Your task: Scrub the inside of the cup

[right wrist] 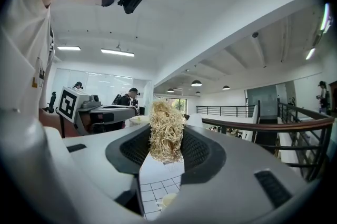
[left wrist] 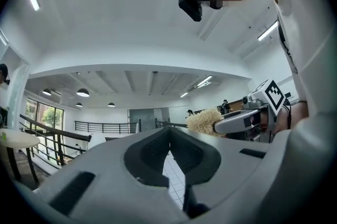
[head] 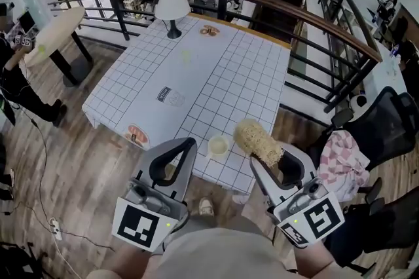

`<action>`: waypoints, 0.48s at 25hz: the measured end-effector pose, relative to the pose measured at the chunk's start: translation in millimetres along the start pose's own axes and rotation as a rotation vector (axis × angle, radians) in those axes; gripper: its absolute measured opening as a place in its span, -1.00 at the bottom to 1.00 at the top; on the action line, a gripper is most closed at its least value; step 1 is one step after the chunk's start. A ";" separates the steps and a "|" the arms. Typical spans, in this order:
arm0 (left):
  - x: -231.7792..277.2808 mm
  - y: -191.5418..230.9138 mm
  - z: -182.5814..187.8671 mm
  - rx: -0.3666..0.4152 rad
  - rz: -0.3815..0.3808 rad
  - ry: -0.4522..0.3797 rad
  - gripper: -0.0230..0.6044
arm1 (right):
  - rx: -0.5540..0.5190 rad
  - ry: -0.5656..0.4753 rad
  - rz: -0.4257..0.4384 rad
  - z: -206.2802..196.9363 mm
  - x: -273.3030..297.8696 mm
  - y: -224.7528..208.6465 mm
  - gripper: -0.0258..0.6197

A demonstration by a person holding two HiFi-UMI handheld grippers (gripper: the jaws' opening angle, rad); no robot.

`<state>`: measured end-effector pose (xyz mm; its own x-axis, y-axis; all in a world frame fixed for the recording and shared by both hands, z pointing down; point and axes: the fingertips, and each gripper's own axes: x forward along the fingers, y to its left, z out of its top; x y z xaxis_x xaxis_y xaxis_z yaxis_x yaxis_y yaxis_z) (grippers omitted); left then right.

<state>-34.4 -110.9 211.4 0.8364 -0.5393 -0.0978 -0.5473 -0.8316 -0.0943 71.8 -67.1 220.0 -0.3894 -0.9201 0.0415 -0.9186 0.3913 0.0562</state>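
A small pale cup (head: 217,145) stands near the front edge of the table with the white grid cloth (head: 196,74). It also shows low between the jaws in the right gripper view as the cup (right wrist: 168,200). My right gripper (head: 262,163) is shut on a straw-coloured fibre scrubber (head: 258,142), held just right of the cup and above table height. The scrubber (right wrist: 166,131) sticks up from my right gripper (right wrist: 166,140). My left gripper (head: 189,142) hovers left of the cup, shut and empty; its jaws meet at my left gripper (left wrist: 169,134), and the scrubber (left wrist: 202,120) shows beyond them.
A white table lamp (head: 171,4) and a small plate of snacks (head: 209,30) stand at the table's far end. A curved railing (head: 294,16) runs behind. A chair with a pink checked cloth (head: 340,163) is at the right, a person (head: 16,74) and a round table (head: 59,32) at the left.
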 end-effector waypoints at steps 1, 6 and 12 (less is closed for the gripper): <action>3.0 4.4 1.1 -0.002 0.003 -0.003 -0.88 | 0.002 0.000 0.000 1.1 4.2 -2.0 -0.44; 13.3 10.2 -4.5 -0.031 -0.009 -0.002 -0.88 | 0.006 0.006 0.006 0.5 14.3 -12.4 -0.44; 31.7 1.6 -2.5 -0.027 -0.021 -0.004 -0.88 | -0.007 0.027 0.041 -4.5 17.3 -29.4 -0.44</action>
<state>-8.7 -129.7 210.6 0.8478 -0.5209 -0.0996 -0.5281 -0.8463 -0.0694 92.4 -94.4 223.5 -0.4243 -0.9028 0.0709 -0.9015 0.4284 0.0606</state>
